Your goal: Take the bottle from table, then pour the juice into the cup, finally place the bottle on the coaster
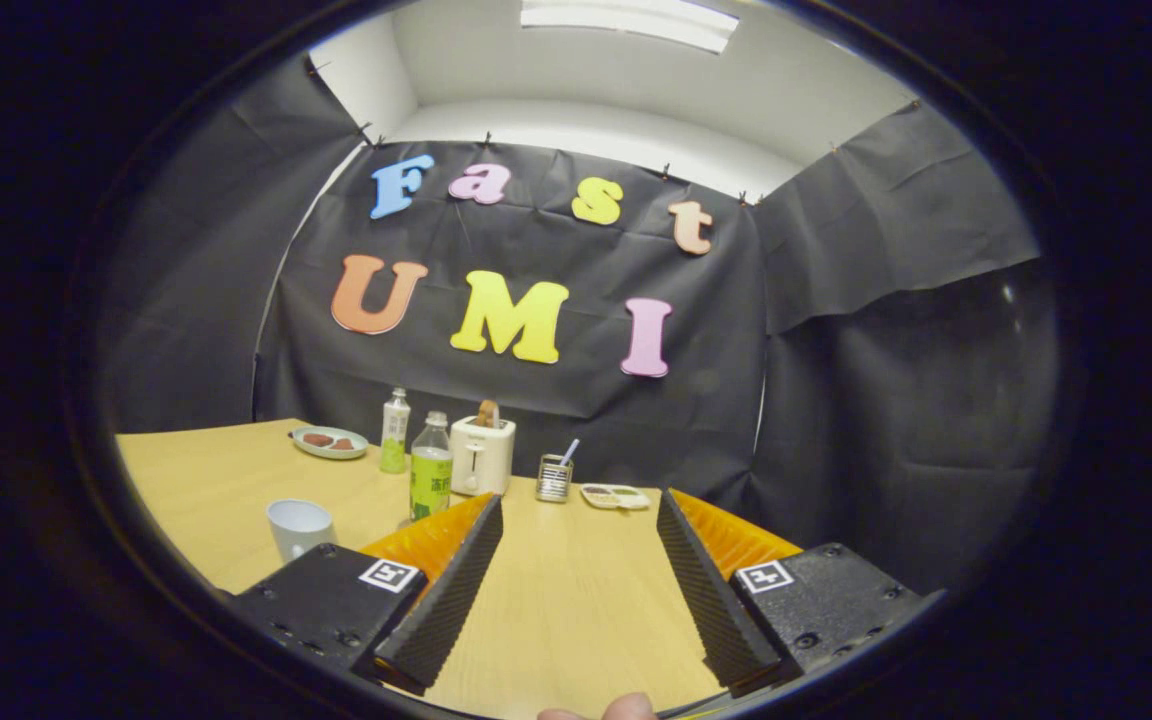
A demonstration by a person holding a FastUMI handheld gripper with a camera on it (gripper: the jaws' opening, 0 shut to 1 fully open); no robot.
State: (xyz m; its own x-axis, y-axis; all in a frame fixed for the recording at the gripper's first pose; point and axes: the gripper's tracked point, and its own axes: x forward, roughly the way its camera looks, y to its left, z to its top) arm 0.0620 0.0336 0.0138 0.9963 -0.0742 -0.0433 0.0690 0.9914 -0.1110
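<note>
A clear bottle (pixel 430 466) with a green label and yellow-green juice stands on the wooden table (pixel 576 590), beyond the left finger's tip. A second, slimmer bottle (pixel 395 431) with green liquid stands farther back to its left. A white cup (pixel 298 527) stands upright left of the left finger. My gripper (pixel 576 505) is open above the table, fingers spread wide with only bare tabletop between them. I cannot make out a coaster.
A white toaster (pixel 482 454) with a slice of bread stands behind the near bottle. A plate (pixel 330 441) with food sits at the back left. A small mesh holder (pixel 554 478) with a straw and a small dish (pixel 615 495) lie near the back edge. A fingertip (pixel 626 708) shows below.
</note>
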